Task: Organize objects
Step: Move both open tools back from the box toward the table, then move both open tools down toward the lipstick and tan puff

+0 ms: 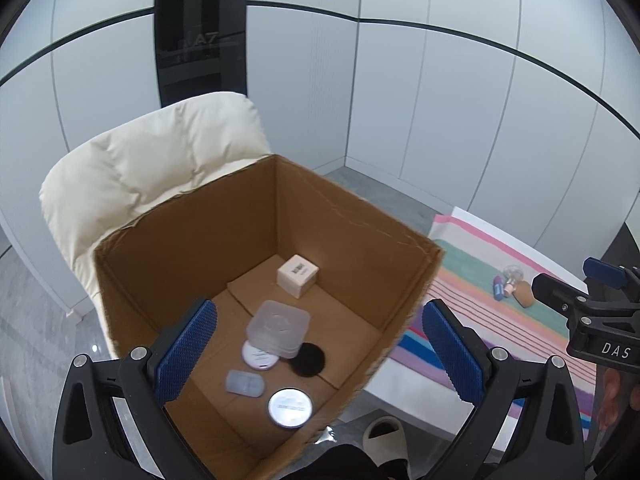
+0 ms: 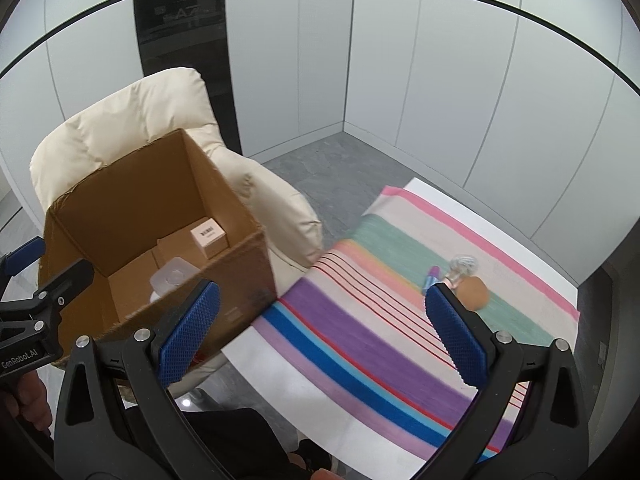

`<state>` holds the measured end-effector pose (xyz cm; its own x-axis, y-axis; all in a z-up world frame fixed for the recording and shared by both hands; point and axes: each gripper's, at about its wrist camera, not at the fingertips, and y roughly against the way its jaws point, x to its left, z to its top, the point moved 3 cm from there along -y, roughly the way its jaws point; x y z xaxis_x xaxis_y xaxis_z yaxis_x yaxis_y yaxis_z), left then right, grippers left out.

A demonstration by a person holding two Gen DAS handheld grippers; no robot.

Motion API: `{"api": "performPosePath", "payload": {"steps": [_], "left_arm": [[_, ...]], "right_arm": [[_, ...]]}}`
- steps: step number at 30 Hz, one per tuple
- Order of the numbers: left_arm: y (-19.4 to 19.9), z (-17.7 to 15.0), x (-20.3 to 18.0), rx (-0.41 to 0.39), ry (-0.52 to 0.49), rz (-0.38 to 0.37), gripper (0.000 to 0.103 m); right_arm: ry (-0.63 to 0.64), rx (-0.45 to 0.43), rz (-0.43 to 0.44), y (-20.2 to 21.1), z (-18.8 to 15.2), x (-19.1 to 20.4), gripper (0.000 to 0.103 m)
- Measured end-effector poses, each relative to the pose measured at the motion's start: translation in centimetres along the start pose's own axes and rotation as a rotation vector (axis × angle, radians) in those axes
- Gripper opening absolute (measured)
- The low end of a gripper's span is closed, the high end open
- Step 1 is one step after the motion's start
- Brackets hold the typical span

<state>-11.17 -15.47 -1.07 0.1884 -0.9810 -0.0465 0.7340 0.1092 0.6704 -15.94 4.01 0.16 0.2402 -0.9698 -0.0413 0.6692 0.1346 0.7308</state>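
Nearest in the left wrist view, the left claw (image 1: 318, 352) hangs over the cardboard box (image 1: 160, 240) with its blue pads (image 1: 186, 350) spread wide and nothing between them. In the right wrist view the right claw (image 2: 322, 332) is likewise spread and empty, poised above the striped cloth (image 2: 360, 344) that covers the table (image 2: 300, 384).

Judging by how things lie, the sorting is well along. On the box floor, low in the left view, rest a round silver-lidded tin (image 1: 290, 403), a small flat translucent case (image 1: 244, 383), a white round compact (image 1: 260, 355), a black disc (image 1: 308, 359) and a frosted square container (image 1: 279, 327) lying partly over the compact. Further back, near the box's far corner, stands a small pale cube-shaped carton (image 1: 298, 275).

Left to move is a little cluster at the right of the right wrist view, on the green stripe of the cloth: a purple and blue tube (image 2: 430, 279) lying flat, a clear glass-like piece (image 2: 462, 266) beside it, and a brown round item (image 2: 474, 293) touching or nearly touching that. Whether the clear piece and the brown item are one bottle I cannot tell. They look small and light, and the tube may roll.

Beyond the box, a cream padded chair (image 2: 132, 120) backs it, against pale wall panels (image 2: 440, 80).
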Motion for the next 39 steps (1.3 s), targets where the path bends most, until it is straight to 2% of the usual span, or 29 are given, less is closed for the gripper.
{"api": "performPosePath", "payload": {"steps": [39], "left_arm": [[-1.6,-0.8,-17.9,0.034,-0.194,-0.219,0.103]], "right_arm": [[-0.207,0.032,-0.198,4.7,-6.3,-16.9,0.103]]}}
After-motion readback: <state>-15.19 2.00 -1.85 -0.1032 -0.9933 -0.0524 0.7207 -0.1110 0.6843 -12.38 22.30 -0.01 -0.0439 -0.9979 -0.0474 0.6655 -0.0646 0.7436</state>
